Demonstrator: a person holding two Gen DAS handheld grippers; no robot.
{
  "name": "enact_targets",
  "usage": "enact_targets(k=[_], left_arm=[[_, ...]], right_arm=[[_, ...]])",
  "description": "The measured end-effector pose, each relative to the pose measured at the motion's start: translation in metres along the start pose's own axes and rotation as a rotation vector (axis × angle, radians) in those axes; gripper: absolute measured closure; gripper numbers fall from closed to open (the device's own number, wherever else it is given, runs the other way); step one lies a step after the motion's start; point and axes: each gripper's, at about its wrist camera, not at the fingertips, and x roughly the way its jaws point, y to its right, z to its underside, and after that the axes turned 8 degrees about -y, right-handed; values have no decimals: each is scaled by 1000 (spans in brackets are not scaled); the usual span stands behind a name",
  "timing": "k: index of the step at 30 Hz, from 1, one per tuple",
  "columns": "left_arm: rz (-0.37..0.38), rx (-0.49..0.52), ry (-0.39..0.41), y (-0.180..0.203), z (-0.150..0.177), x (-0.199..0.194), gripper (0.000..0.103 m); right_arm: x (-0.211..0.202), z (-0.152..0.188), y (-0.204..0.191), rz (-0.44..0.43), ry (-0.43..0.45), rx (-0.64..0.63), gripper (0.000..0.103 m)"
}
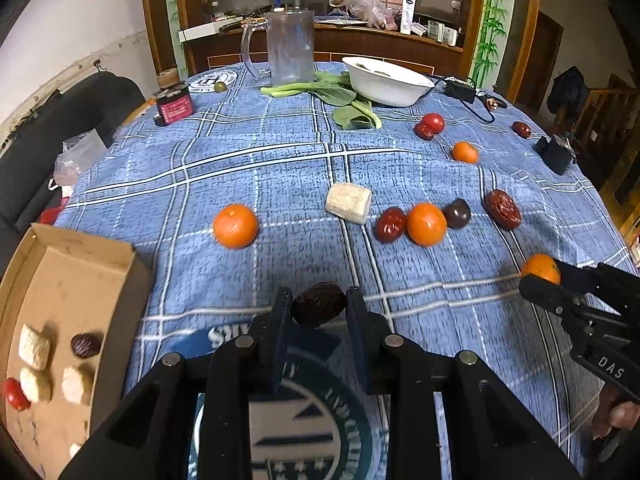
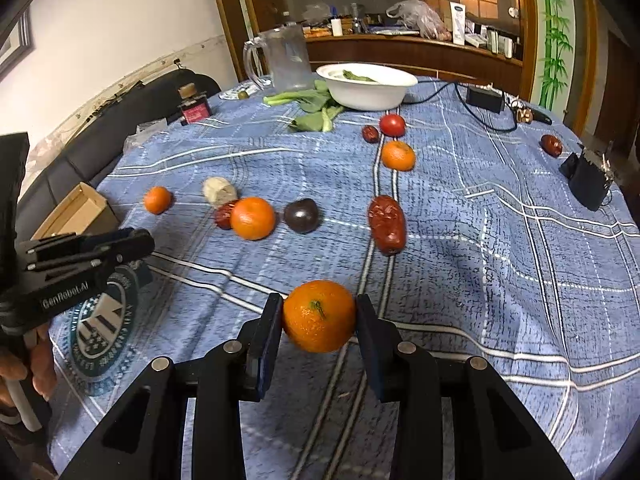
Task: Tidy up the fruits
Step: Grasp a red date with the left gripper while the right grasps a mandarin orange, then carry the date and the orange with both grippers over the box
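Observation:
My left gripper (image 1: 319,305) is shut on a dark wrinkled date (image 1: 319,310), held just above the blue checked tablecloth (image 1: 280,168). My right gripper (image 2: 319,316) is shut on a mandarin (image 2: 319,316); it also shows at the right of the left wrist view (image 1: 541,269). A cardboard box (image 1: 92,276) at the left holds white cakes (image 1: 35,347), a date (image 1: 86,345) and a cherry tomato (image 1: 16,394). Loose on the cloth lie mandarins (image 1: 235,226) (image 1: 426,224) (image 1: 465,152), red dates (image 1: 390,224) (image 1: 503,209), a dark plum (image 1: 457,213), a tomato (image 1: 433,123) and a white cake (image 1: 348,203).
A clear mug (image 1: 289,50), a white bowl (image 1: 386,80) and green leaves (image 1: 340,98) stand at the table's far side. A red jar (image 1: 174,104) sits far left. A black adapter with cable (image 1: 460,90) and a black box (image 1: 556,154) lie at the right.

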Motion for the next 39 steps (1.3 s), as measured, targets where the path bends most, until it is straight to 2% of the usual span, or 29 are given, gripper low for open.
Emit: enact_targets(k=[17, 39], left_arm=[[-88, -17, 76, -35, 35, -54, 77], [-140, -94, 122, -90, 66, -92, 77]], right_arm=[[-20, 12, -85, -85, 31, -70, 63], [-26, 10, -169, -163, 39, -191, 63]])
